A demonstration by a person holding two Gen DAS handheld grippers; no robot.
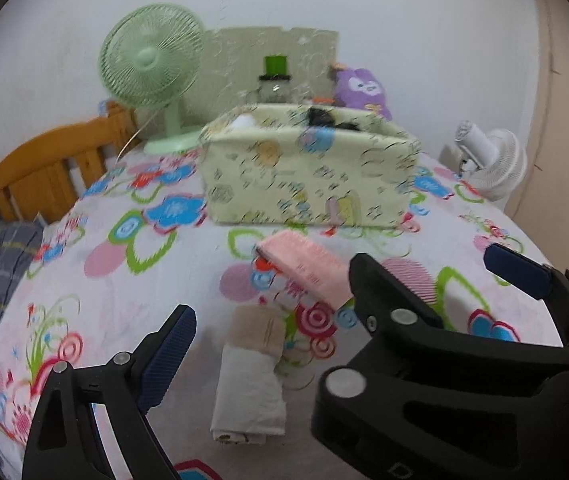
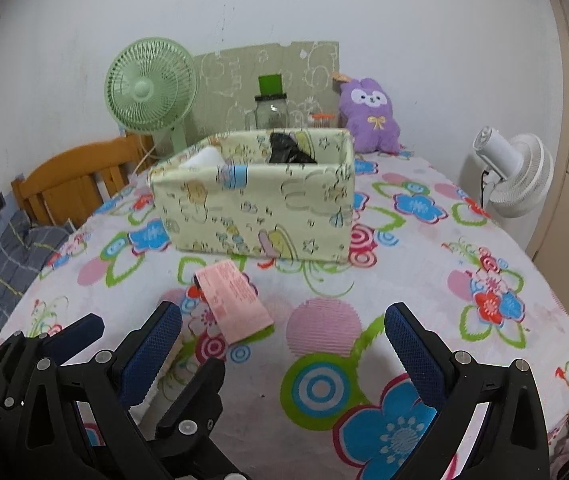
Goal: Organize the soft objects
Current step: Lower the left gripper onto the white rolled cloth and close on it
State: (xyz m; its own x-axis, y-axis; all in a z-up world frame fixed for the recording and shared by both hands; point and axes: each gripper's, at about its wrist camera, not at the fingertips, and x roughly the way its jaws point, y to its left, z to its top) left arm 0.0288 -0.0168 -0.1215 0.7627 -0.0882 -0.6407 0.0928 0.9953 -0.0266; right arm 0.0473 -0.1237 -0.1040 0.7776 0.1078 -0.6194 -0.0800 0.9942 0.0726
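A pale yellow fabric box (image 1: 308,176) (image 2: 256,204) stands on the flowered table, holding a white item (image 2: 204,158) and a black item (image 2: 288,148). A folded pink cloth (image 1: 304,270) (image 2: 234,300) lies in front of it. A rolled beige and white cloth (image 1: 252,380) lies nearer, between my left gripper's fingers. My left gripper (image 1: 344,316) is open and empty above that roll; it also shows at the lower left of the right wrist view. My right gripper (image 2: 280,352) is open and empty, right of the pink cloth.
A green fan (image 2: 150,88), a glass jar with a green top (image 2: 271,108) and a purple plush (image 2: 370,116) stand behind the box by the wall. A white fan (image 2: 516,176) is at the right edge. A wooden bed frame (image 2: 72,180) is on the left.
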